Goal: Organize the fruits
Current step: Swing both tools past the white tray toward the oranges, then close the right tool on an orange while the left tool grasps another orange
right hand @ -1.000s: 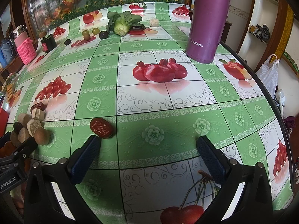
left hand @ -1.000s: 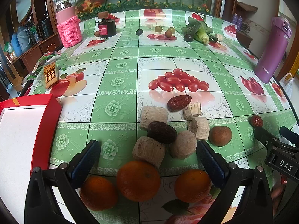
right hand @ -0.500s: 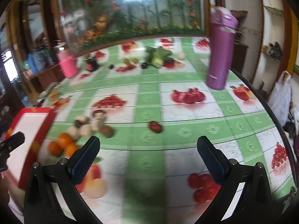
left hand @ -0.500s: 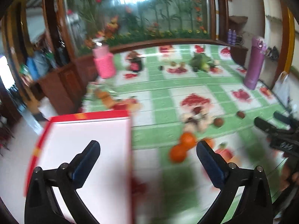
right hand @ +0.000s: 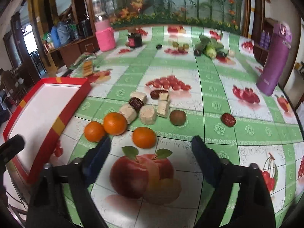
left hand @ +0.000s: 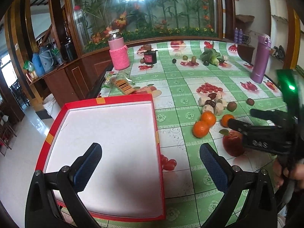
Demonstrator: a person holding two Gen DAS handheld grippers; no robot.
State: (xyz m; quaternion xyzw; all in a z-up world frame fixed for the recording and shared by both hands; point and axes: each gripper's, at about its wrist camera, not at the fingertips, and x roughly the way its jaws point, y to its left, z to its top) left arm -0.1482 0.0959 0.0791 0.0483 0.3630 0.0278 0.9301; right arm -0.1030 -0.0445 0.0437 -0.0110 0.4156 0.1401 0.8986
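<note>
Item: fruit sorting, nothing yet placed. Left hand-held gripper [left hand: 150, 166]: jaws spread wide, nothing held, poised over the white floor of the red box [left hand: 62, 114], which is seen to hold nothing. Right hand-held gripper [right hand: 151, 150]: jaws likewise apart and unloaded, pointed at the fruit cluster, the nearest orange [right hand: 144, 137] lying just ahead between its fingertips. Two more oranges [right hand: 115, 123] are recorded touching each other, just left of that one. Behind them: pale cut blocks [right hand: 147, 115] heaped with dark red dates [right hand: 136, 103], a brown round fruit [right hand: 177, 117] beside the heap, and one date [right hand: 228, 119] lying apart to the right. All are set on the counter [right hand: 209, 87], whose cloth is printed with fruit pictures. Far end: purple flask [right hand: 273, 57], pink-sleeved jar [right hand: 105, 36], greens [right hand: 209, 46]. Risks judged from this layout: an orange could be nudged and rolled toward the counter edge if the jaws are closed off-centre; the touching pair could be disturbed together when one is taken; printed apples and cherries could be mistaken for real fruit; the heap could be scattered by a careless approach; the box wall could be struck on a low carry.
</note>
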